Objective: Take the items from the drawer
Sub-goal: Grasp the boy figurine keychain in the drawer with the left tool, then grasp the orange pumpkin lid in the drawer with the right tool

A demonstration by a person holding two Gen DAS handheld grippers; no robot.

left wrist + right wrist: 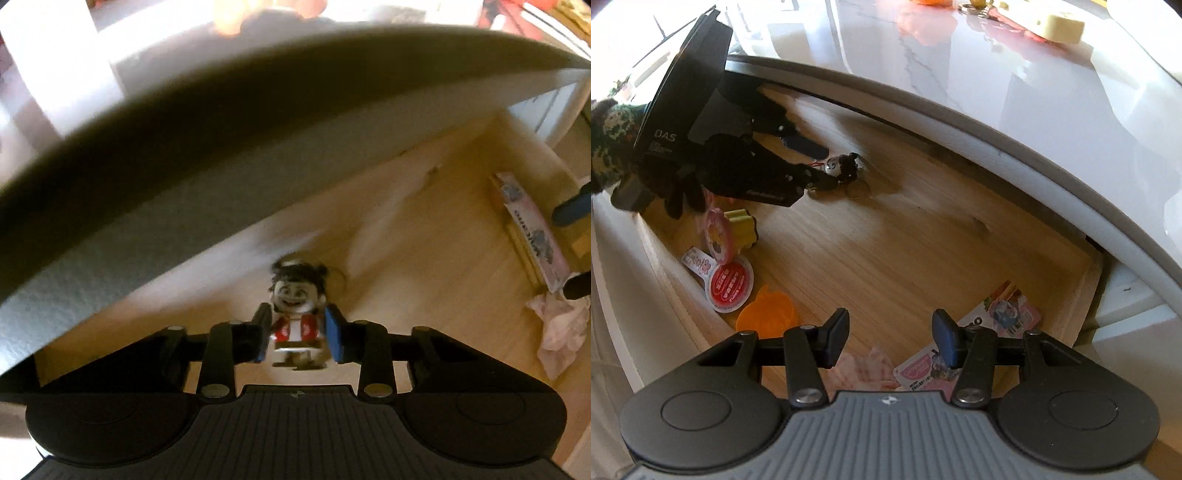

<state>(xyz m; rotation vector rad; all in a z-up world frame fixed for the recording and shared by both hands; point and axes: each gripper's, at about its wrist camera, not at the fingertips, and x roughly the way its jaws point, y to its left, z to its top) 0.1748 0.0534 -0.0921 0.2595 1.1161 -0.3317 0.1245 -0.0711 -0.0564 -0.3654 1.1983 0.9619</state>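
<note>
Left wrist view: left gripper (297,341) sits inside the light wooden drawer (424,229), jaws closed in on the small toy figure keychain with dark hair, grinning face and red-and-white jacket (295,314), blue pads flanking its torso; frame is blurred, so firm contact on both sides can't be confirmed, but it reads as clamped on the torso. The figure looks low in the drawer; whether it rests on the bottom can't be told. The pale underside of the white marble counter (184,147) overhangs just above and ahead. Judgement: lift straight up only a little, then draw back toward the open side before rising, or the figure's head may clip the counter lip. A pink printed packet (532,229) and crumpled pinkish wrapper (561,328) lie well apart at the right, no obstacle. Right wrist view: right gripper (890,339) hovers with jaws apart and empty over the near end of the drawer, above a pink wrapper and printed card (1008,317). Across the drawer the left gripper pinches the figure, its metal key ring (858,190) trailing on the wood; ring may drag or snag, so lift slow. Yellow block (740,225), red-lidded cups (729,286) and orange plastic piece (768,314) wait along the left wall; the right one should stay clear of the left's exit path.
</note>
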